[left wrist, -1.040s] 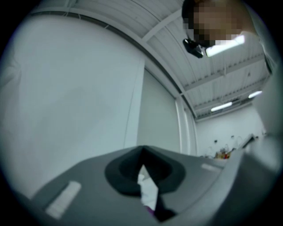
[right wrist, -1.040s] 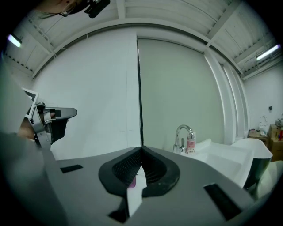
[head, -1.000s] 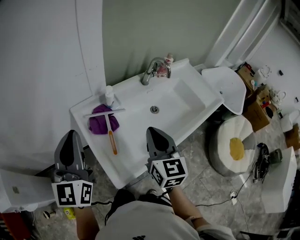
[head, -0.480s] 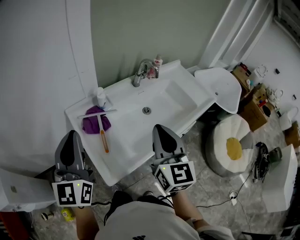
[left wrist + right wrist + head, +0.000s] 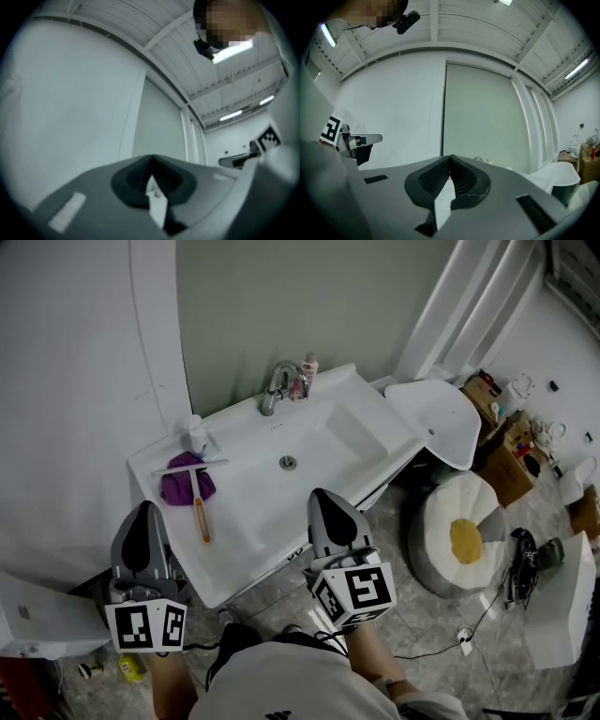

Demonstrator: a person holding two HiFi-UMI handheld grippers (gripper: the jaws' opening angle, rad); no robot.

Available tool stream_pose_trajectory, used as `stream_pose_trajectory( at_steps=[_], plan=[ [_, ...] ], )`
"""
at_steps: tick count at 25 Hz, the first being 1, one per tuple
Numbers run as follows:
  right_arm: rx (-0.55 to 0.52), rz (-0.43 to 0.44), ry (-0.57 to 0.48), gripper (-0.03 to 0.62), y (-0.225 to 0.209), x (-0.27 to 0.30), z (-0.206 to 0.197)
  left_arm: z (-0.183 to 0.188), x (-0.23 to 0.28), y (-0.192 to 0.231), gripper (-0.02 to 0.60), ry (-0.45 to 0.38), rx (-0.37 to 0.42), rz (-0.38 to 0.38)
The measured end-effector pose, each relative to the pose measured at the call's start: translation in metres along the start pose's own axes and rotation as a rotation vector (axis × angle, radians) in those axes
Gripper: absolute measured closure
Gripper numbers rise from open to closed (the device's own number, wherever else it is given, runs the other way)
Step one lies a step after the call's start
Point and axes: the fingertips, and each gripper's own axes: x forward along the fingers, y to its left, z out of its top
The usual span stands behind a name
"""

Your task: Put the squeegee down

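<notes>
Orange-handled squeegee (image 5: 197, 507) lies flat on the sink (image 5: 375, 442) ledge across a purple cloth (image 5: 174, 488), at nine o'clock in the head view, apparently set down. In the left gripper view the left gripper (image 5: 151, 161) has its jaws together and empty. In the right gripper view the right gripper (image 5: 450, 161) is likewise closed on nothing.

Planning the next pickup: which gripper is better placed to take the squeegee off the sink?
Probably left: the left gripper sits nearest the squeegee, whose orange handle points roughly toward it; the right gripper is farther off.
</notes>
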Motion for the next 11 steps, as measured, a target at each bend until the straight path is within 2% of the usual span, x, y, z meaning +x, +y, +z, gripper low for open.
stream_pose_trajectory(
  at_steps=[11],
  plan=[
    [-0.002,0.002,-0.031,0.592,-0.0032,-0.0086,0.0074,0.0023,-0.0071,-0.0082,0.574,0.0,0.008,0.0]
  ],
)
